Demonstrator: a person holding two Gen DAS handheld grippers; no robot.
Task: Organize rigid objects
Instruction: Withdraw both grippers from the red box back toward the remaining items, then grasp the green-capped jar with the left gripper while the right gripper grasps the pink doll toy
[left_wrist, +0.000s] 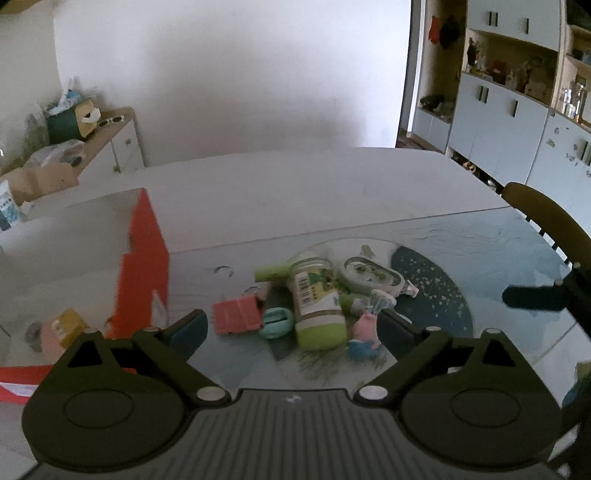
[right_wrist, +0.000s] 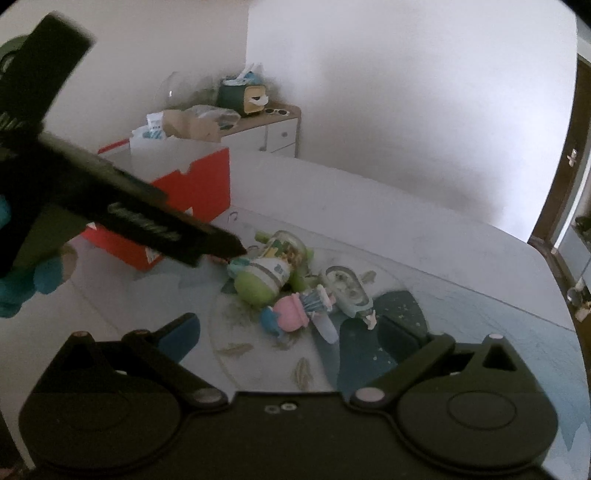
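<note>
Reaching step: both tongs, left (left_wrist: 291, 328) and right (right_wrist: 288, 332), hang spread and empty. The toy pile (left_wrist: 317, 299) lies just ahead on the worktop (left_wrist: 332, 192); next, straddle one piece and carry it to the red box (left_wrist: 144, 266) at the left.

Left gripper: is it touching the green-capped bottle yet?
Apart. The left wrist view shows the left gripper open, its fingertips wide of the green-capped bottle, with bare mat visible between each and the bottle.
</note>
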